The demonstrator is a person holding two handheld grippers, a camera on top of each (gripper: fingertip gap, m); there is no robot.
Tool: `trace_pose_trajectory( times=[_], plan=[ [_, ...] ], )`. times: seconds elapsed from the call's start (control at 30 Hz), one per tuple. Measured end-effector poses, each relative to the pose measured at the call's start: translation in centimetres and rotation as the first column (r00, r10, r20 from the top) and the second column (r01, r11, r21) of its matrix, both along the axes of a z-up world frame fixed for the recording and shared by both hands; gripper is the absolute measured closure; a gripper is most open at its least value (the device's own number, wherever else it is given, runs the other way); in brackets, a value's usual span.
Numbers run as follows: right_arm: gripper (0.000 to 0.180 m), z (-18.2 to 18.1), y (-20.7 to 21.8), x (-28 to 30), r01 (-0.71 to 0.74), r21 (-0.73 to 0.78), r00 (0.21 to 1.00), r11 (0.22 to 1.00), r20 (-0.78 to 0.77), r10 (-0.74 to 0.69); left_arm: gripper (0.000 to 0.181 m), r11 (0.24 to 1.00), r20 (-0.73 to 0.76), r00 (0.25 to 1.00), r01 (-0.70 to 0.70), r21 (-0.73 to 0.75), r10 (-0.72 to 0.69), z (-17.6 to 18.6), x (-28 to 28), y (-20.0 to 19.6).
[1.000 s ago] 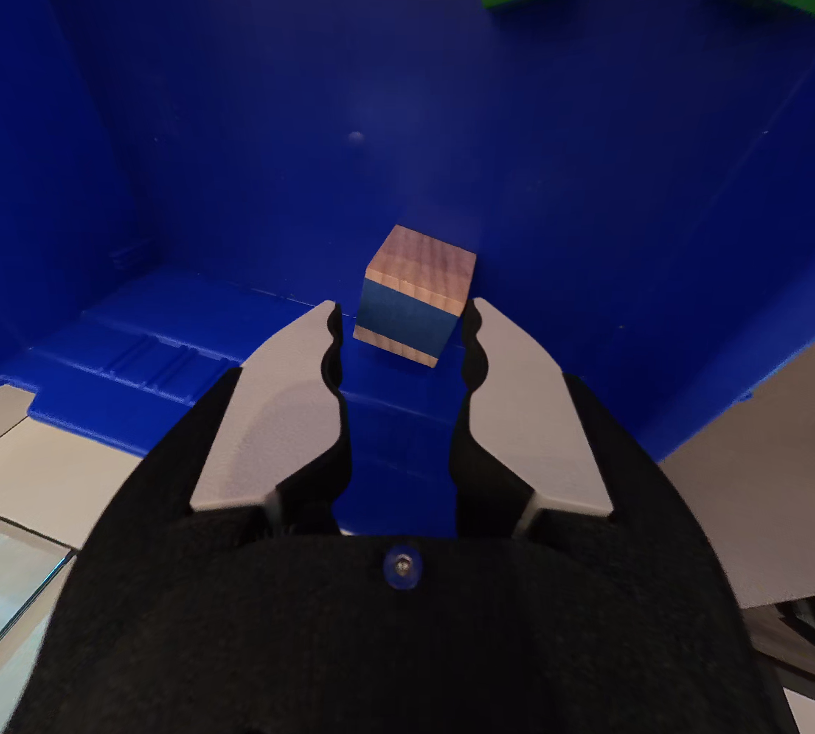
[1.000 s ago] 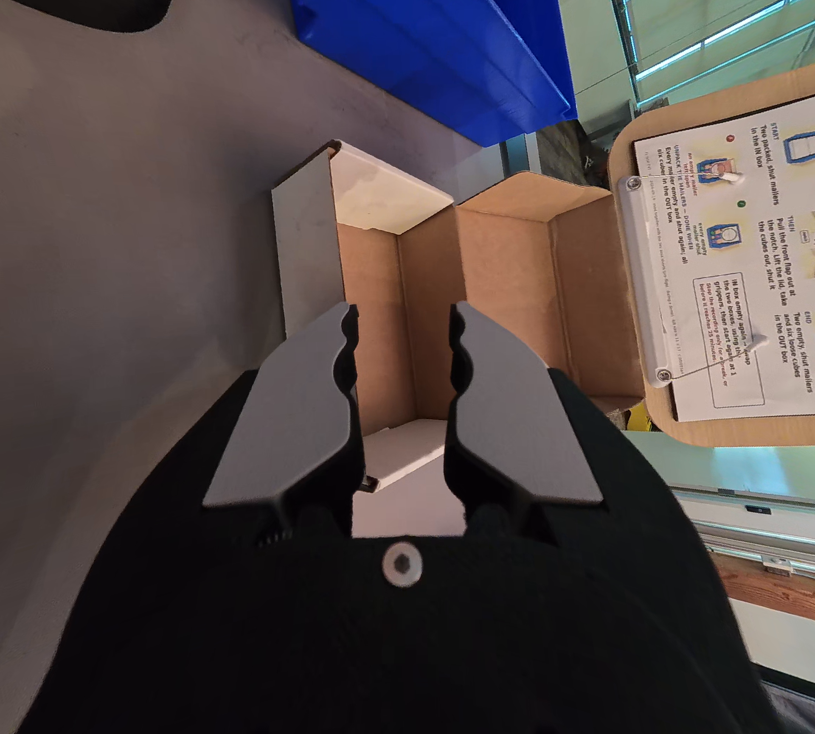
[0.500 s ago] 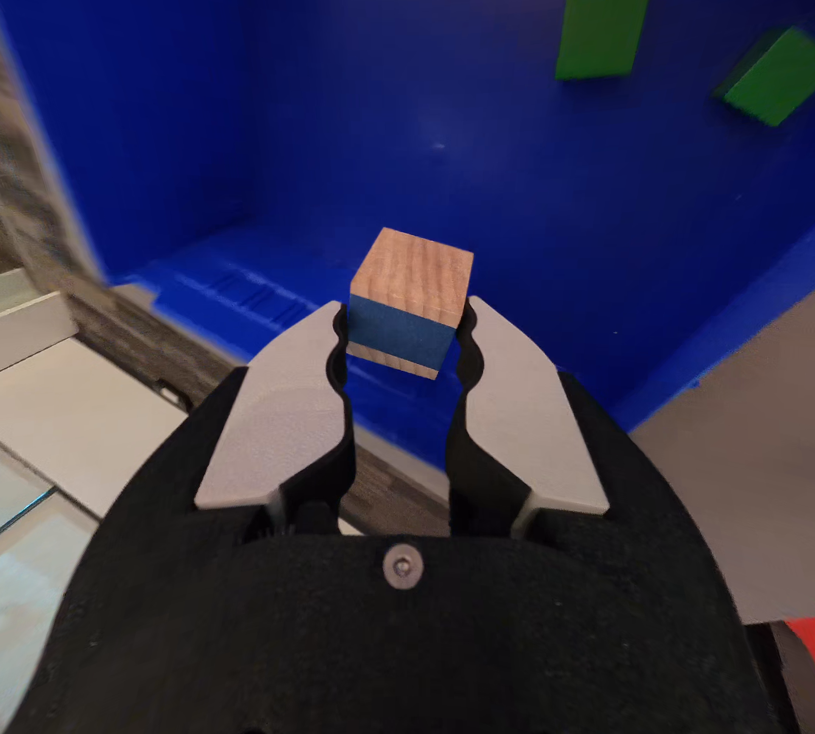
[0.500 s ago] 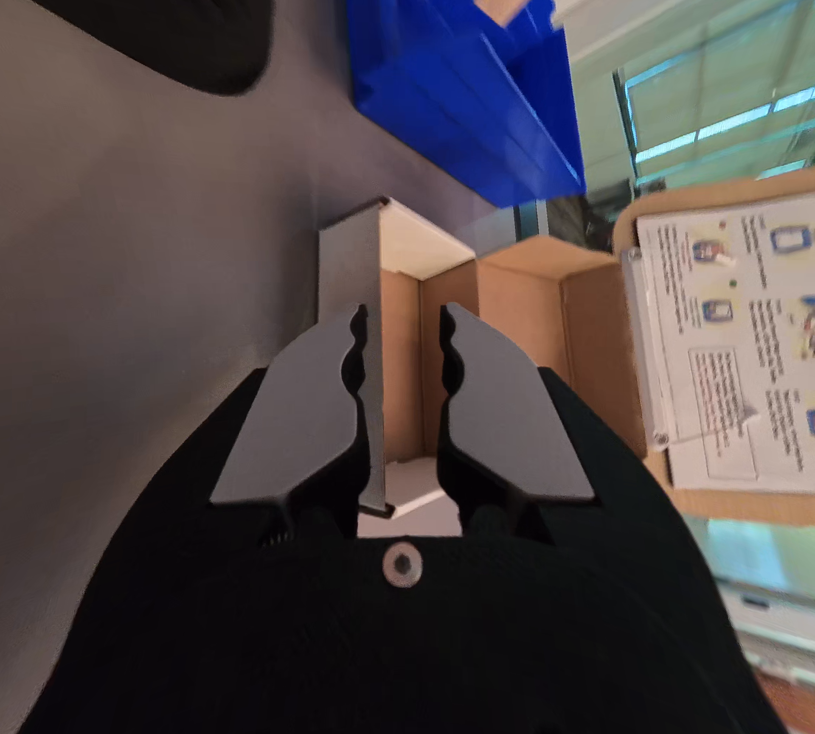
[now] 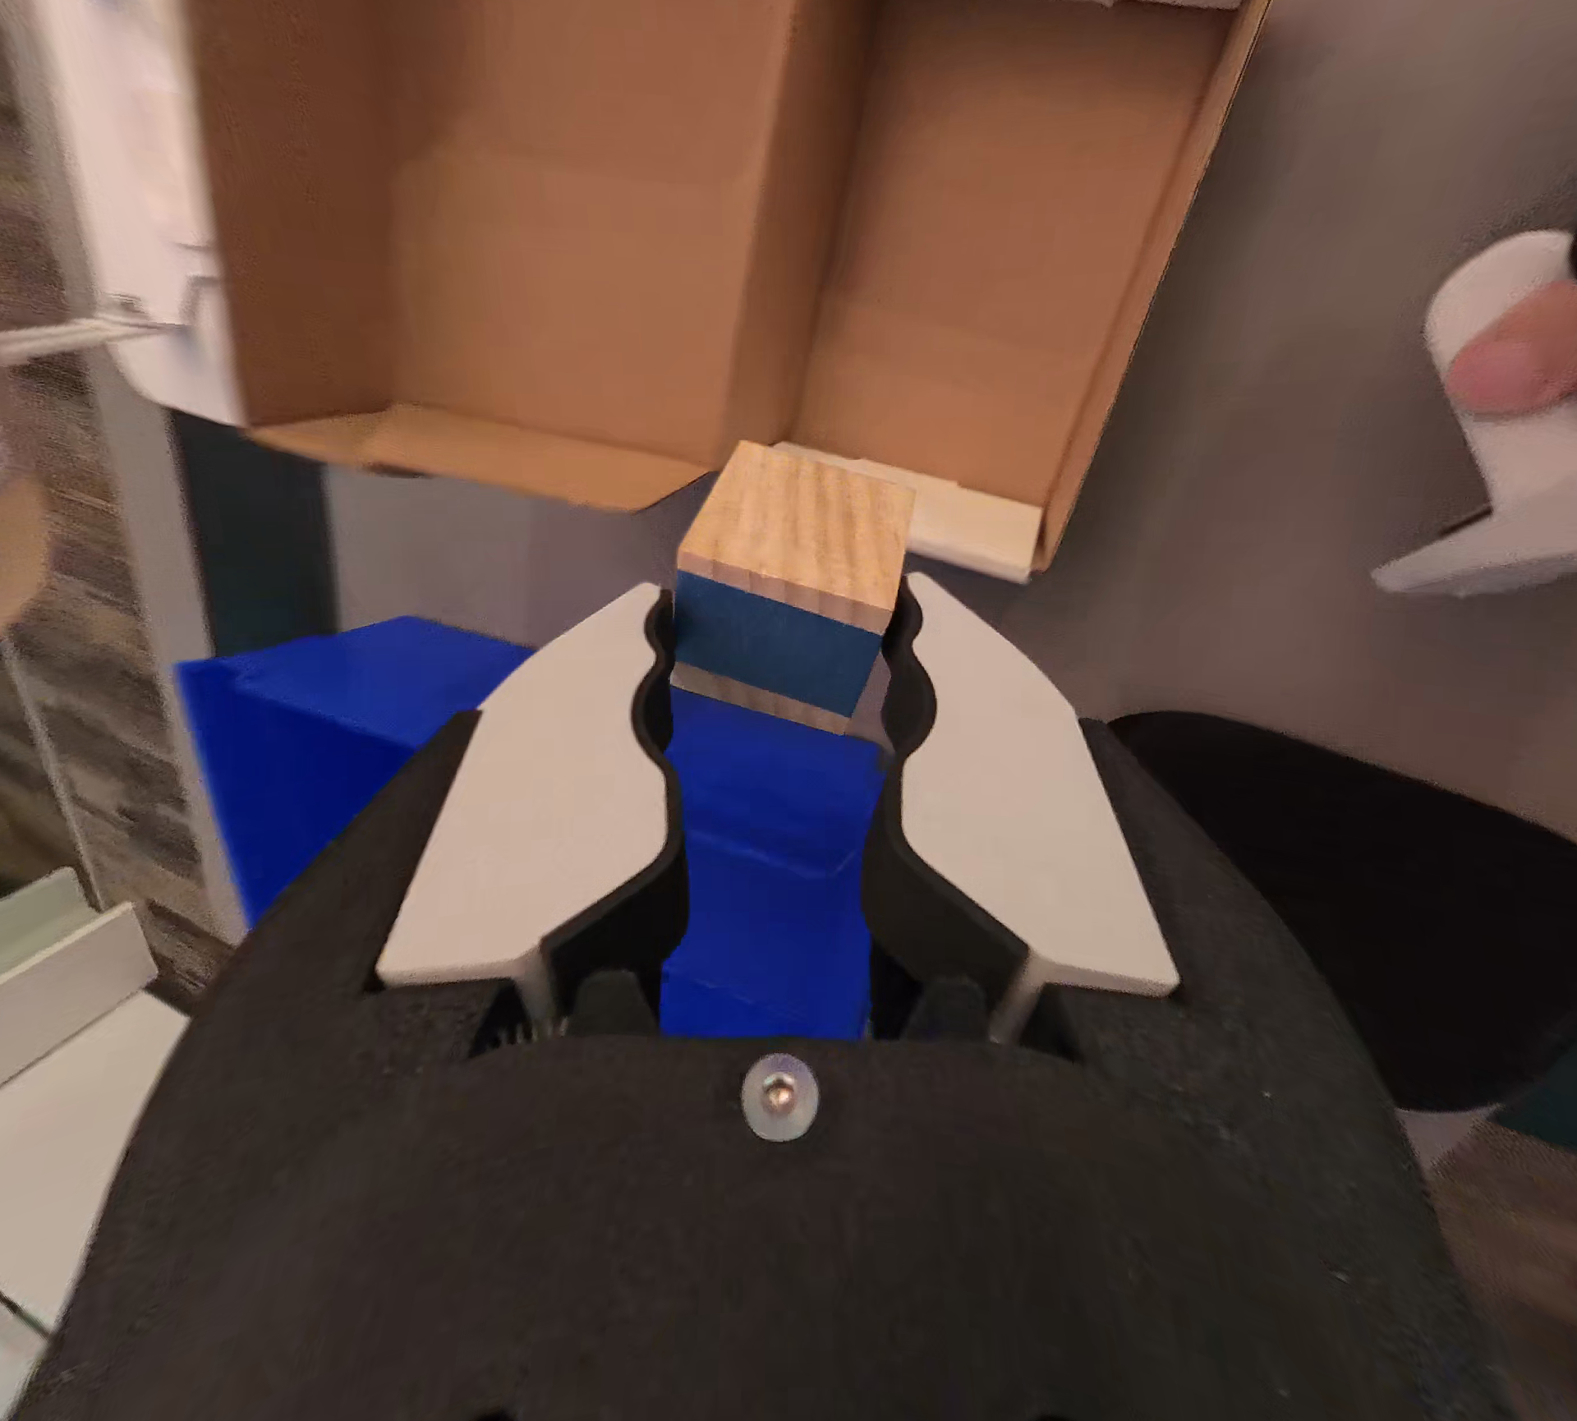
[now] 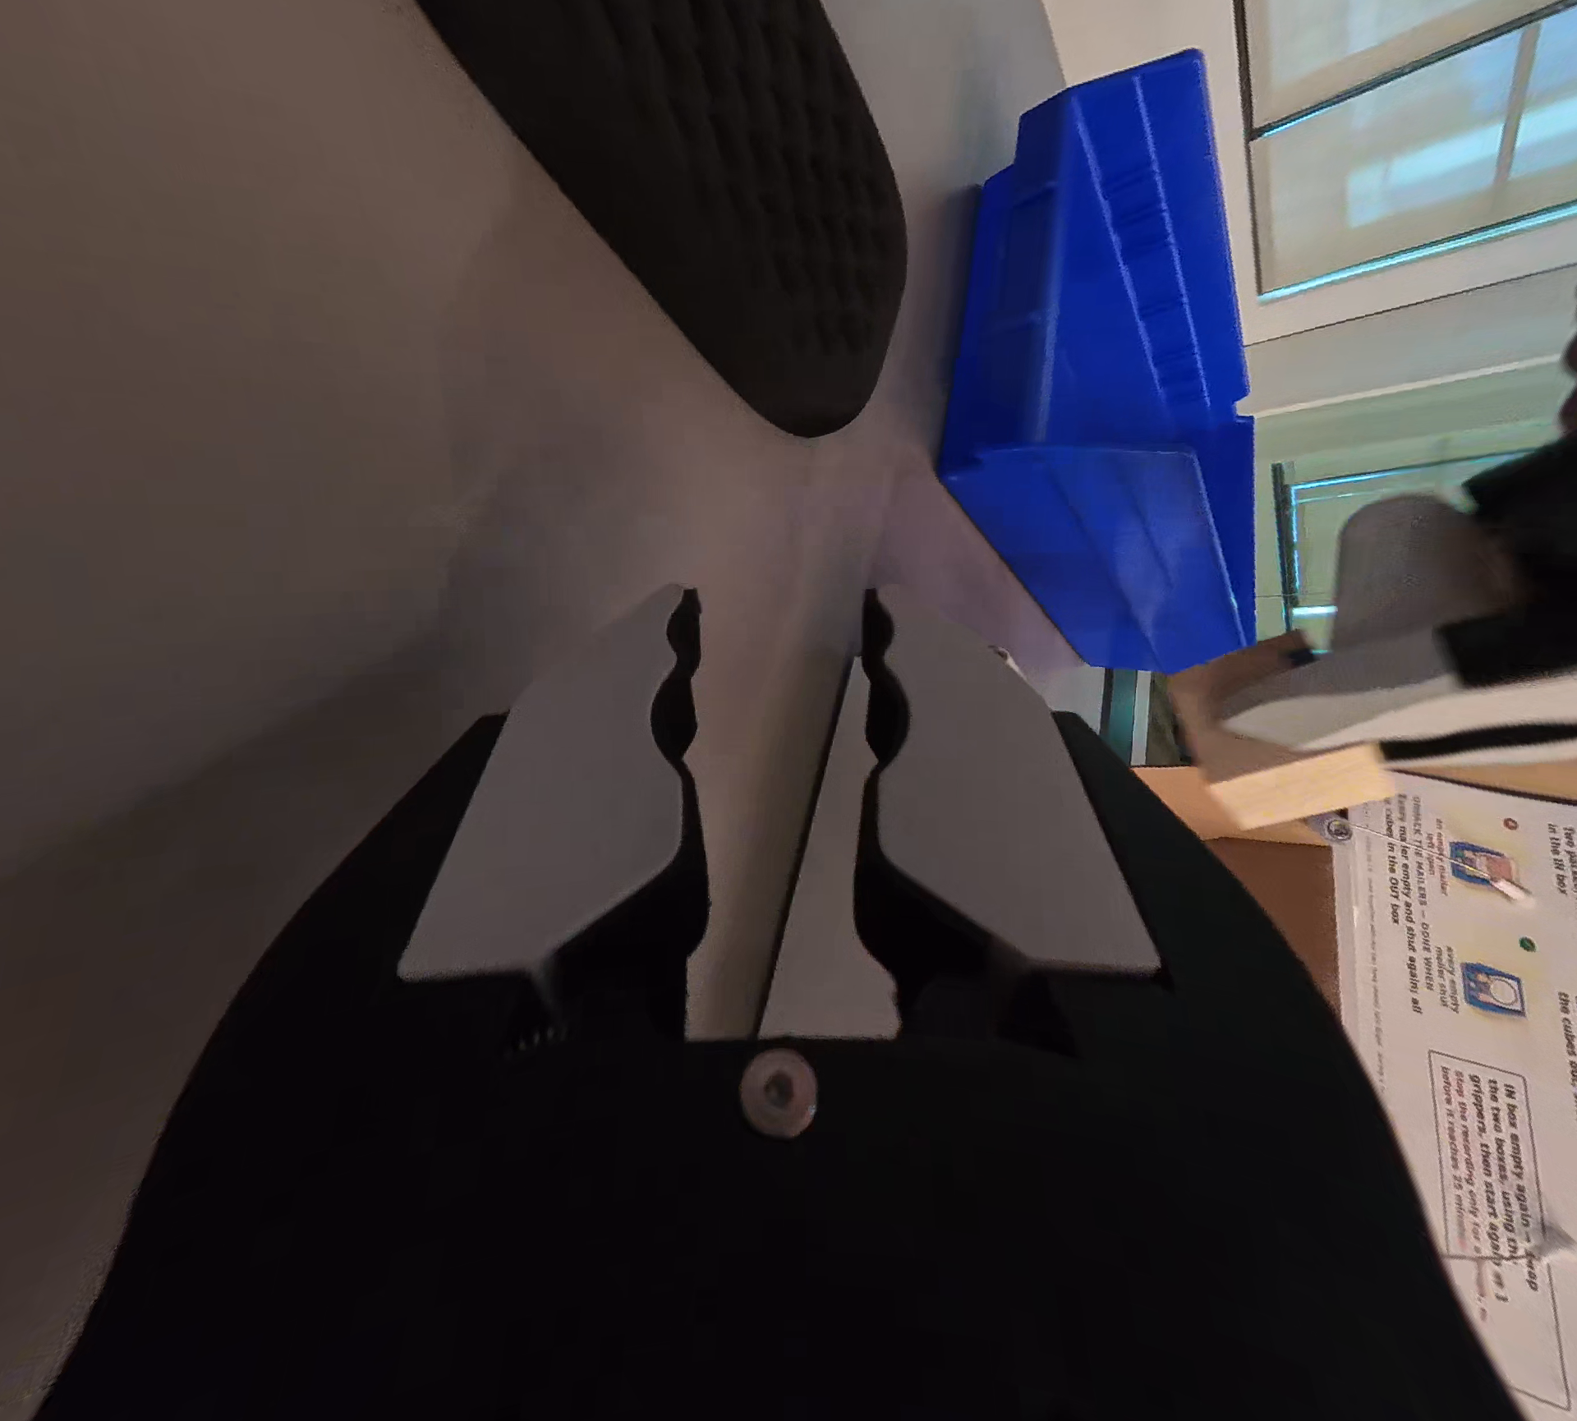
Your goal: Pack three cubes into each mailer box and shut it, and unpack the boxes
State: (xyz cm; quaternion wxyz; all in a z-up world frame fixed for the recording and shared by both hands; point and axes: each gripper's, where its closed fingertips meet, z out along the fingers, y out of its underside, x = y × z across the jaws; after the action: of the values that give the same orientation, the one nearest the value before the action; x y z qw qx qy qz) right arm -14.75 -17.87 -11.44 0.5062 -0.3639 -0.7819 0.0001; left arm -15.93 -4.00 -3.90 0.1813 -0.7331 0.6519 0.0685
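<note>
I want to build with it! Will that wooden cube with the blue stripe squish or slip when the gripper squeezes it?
Probably not. The wooden cube looks solid, with visible grain, so it should stay stiff. Its flat sides sit squarely between the left gripper fingers, so slipping seems unlikely. It is likely light.

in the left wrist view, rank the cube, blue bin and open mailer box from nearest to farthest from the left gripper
1. cube: clamped between the left gripper fingertips.
2. blue bin: just below and behind the fingers, lower left.
3. mailer box: open, beyond the cube, upper part of the view.
</note>
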Motion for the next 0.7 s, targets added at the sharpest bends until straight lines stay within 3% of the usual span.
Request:
trace_pose_trajectory(
  times=[0.2,0.7],
  plan=[
    [0.140,-0.6,-0.4,-0.2,-0.013,-0.007,1.000,1.000,0.019,0.013,0.133,0.990,-0.146,0.989,-0.028,-0.135,0.008,-5.1,1.9,0.0],
    [0.138,-0.2,-0.1,0.5,0.000,0.009,1.000,1.000,0.029,0.000,0.133,0.979,-0.307,0.952,-0.051,-0.196,-0.011,-9.6,2.6,0.4]
  ],
)
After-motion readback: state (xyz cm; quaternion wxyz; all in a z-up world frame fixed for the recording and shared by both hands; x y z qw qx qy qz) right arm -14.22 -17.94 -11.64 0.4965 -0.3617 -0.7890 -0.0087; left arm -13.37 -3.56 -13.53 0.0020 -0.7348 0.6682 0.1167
